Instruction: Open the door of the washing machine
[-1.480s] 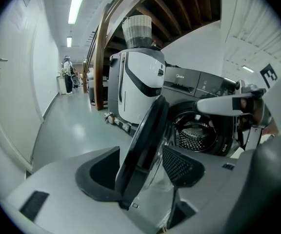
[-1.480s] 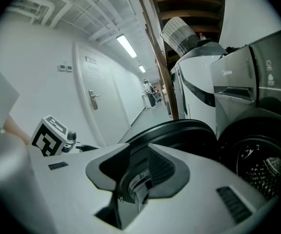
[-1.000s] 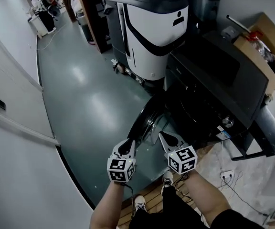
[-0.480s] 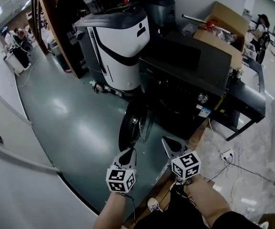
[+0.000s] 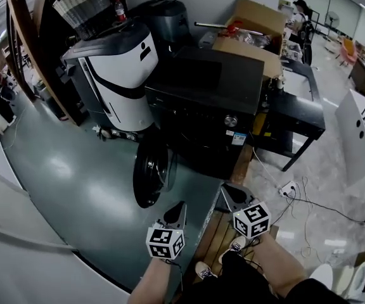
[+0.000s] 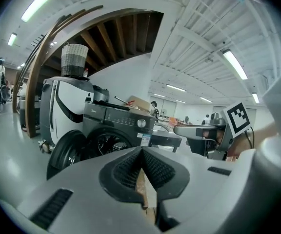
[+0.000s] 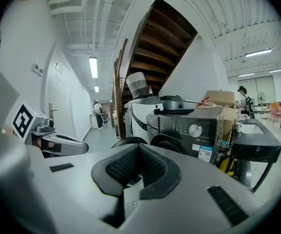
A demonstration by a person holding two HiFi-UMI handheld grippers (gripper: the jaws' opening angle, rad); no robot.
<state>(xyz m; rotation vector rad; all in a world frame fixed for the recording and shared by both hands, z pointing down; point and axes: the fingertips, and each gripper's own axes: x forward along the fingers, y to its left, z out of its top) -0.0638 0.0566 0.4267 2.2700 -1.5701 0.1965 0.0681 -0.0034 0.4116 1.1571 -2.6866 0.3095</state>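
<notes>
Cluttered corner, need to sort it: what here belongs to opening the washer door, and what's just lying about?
Job: washing machine, its door (already open), left gripper, right gripper.
Lying about: white machine, cardboard box, woven basket, black table.

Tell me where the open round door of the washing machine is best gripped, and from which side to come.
Probably the free rim of the door, the edge farthest from the washing machine. The door stands swung out, almost edge-on to the person, so this thin rim faces the green floor. Coming from that side, the tongs of the left gripper could close across the rim.
</notes>
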